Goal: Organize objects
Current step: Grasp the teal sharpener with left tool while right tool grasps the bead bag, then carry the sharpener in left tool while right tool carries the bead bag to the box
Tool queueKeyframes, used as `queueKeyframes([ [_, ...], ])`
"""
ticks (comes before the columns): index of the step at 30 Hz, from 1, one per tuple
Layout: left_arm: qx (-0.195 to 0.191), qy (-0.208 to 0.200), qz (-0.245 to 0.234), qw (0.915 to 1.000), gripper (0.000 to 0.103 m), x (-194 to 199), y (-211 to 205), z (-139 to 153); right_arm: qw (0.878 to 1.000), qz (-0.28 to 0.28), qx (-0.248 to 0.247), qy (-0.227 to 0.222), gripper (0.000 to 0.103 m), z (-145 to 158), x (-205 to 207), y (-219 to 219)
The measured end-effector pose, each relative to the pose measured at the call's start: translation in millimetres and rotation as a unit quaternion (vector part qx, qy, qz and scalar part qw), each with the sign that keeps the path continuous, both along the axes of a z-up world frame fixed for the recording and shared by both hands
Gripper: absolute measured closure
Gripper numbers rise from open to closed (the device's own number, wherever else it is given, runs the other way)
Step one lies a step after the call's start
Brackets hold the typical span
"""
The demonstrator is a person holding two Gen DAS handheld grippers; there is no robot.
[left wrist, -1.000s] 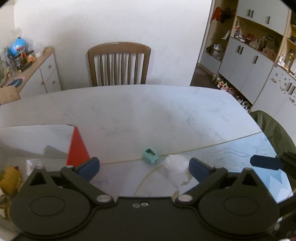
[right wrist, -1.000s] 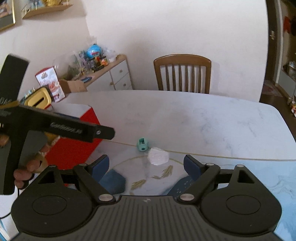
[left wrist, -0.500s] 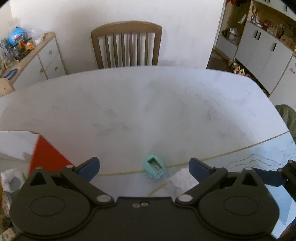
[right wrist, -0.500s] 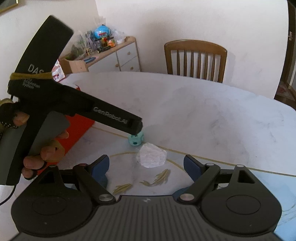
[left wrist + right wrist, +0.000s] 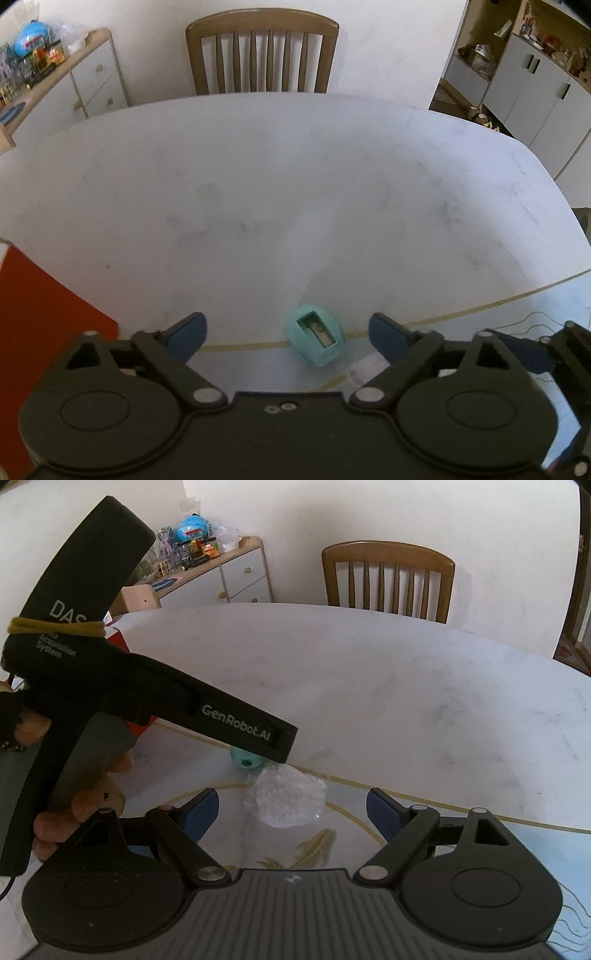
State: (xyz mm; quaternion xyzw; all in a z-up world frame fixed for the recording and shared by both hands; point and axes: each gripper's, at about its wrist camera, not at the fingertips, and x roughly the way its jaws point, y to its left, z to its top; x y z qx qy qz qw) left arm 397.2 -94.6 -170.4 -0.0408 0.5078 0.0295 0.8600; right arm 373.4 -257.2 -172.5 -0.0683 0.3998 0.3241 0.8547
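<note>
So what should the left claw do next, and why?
Probably ease down and forward, then close on the teal pencil sharpener. The left claw is open, and the sharpener lies on the table between its fingers but slightly ahead, not yet touched. The right claw is open over the crumpled plastic.

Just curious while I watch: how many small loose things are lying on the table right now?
2: a teal pencil sharpener between the left gripper's open fingers, and a crumpled clear plastic wad beside it. More may be hidden.
</note>
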Motion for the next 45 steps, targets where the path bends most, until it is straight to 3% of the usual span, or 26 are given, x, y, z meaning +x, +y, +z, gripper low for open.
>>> queueKeyframes([
  [7,-0.011,0.005,0.005,0.9999,0.024,0,4,-8,1.000,0.001,-0.003,0.003,0.019,-11,0,14],
  [15,-0.020,-0.002,-0.002,0.9998,0.052,-4,3,-6,1.000,-0.002,-0.009,0.010,0.042,-22,1,17],
  [21,-0.027,0.002,-0.006,0.9996,0.071,-2,0,-1,1.000,-0.008,-0.004,0.016,0.051,-21,-1,14],
  [29,-0.023,-0.003,-0.004,0.9997,0.072,-6,0,6,0.999,-0.026,0.003,0.025,0.066,-16,1,8],
  [45,-0.028,-0.036,-0.023,0.9987,0.072,-45,-1,59,0.998,-0.054,0.044,0.009,0.067,38,-25,-15],
])
